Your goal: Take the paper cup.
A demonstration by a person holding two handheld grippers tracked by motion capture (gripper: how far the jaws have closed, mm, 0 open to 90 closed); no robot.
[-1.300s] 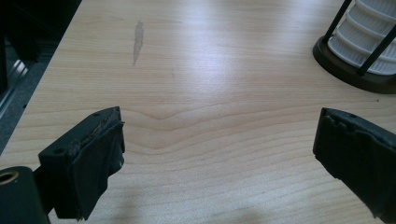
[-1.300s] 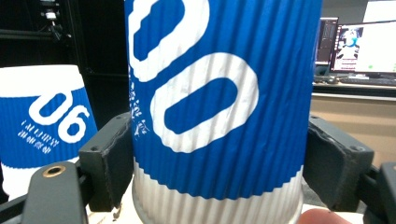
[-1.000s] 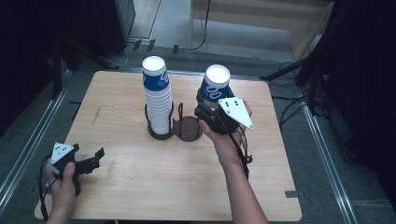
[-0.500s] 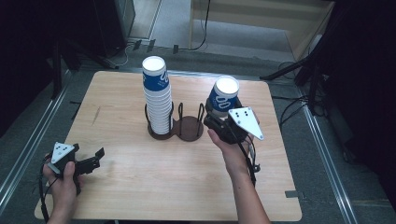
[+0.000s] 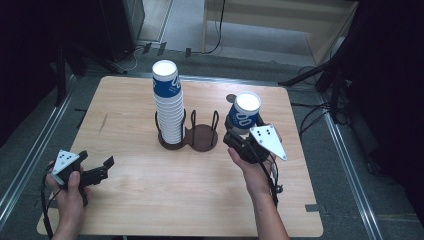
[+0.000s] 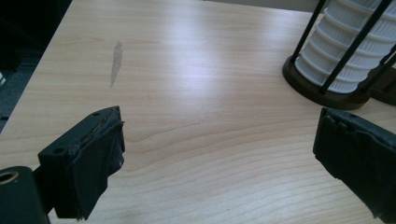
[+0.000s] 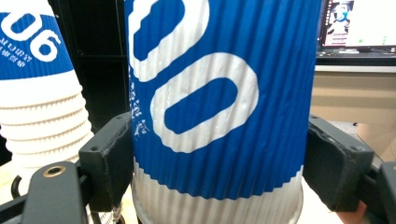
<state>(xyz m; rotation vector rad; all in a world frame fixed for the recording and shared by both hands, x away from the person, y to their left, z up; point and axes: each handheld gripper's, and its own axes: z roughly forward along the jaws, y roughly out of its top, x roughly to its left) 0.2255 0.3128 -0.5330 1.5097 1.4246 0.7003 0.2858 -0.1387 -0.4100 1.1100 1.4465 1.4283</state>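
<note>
A tall stack of blue-and-white ribbed paper cups (image 5: 168, 107) stands in the left ring of a dark two-ring holder (image 5: 202, 138). The holder's right ring has nothing in it. My right gripper (image 5: 241, 142) is shut on a single blue-and-white cup (image 5: 245, 115), held above the table to the right of the holder. In the right gripper view that cup (image 7: 215, 107) sits between both pads, with the stack (image 7: 37, 93) at the left. My left gripper (image 5: 96, 172) rests low near the table's front left, open, holding nothing. Its view (image 6: 219, 158) shows the stack (image 6: 345, 51) at the upper right.
The wooden table (image 5: 150, 200) has a faint grey scuff (image 6: 115, 60) on its left part. Dark equipment, cables and metal floor rails surround the table. A lit monitor (image 7: 359, 23) stands in the background behind the held cup.
My right gripper has carried the cup to the right and nearer the person, away from over the holder. The left gripper has stayed where it was.
</note>
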